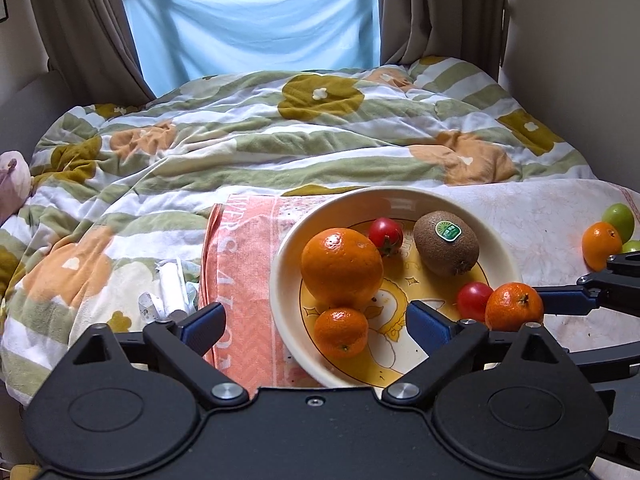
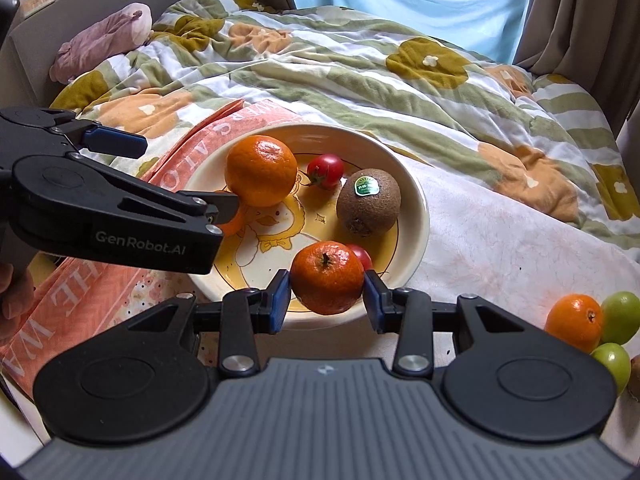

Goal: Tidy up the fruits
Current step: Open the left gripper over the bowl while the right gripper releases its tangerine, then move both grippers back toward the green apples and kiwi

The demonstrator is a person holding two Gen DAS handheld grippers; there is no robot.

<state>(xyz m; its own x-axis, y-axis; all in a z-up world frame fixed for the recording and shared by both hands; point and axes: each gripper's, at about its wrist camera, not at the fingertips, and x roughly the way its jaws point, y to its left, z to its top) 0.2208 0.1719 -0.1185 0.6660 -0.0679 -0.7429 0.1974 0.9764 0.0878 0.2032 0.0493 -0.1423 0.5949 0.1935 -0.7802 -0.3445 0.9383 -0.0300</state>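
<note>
A cream bowl (image 1: 288, 248) (image 2: 416, 200) with a duck print sits on a pink towel on the bed. It holds a large orange (image 1: 342, 266) (image 2: 260, 170), a kiwi (image 1: 446, 242) (image 2: 368, 202), two cherry tomatoes (image 1: 386, 234) (image 1: 474, 300) and a small mandarin (image 1: 340, 332). My right gripper (image 2: 326, 294) is shut on another mandarin (image 2: 326, 276) (image 1: 514, 306) at the bowl's near rim. My left gripper (image 1: 316, 322) is open and empty, with the small mandarin between its fingers.
A loose mandarin (image 2: 576, 322) (image 1: 600, 246) and green fruits (image 2: 620, 316) (image 1: 620, 220) lie on the white cloth at the right. A pink towel (image 1: 244, 264) lies under the bowl. A rumpled floral quilt (image 1: 280, 132) covers the bed behind. Crumpled paper (image 1: 172, 292) lies left.
</note>
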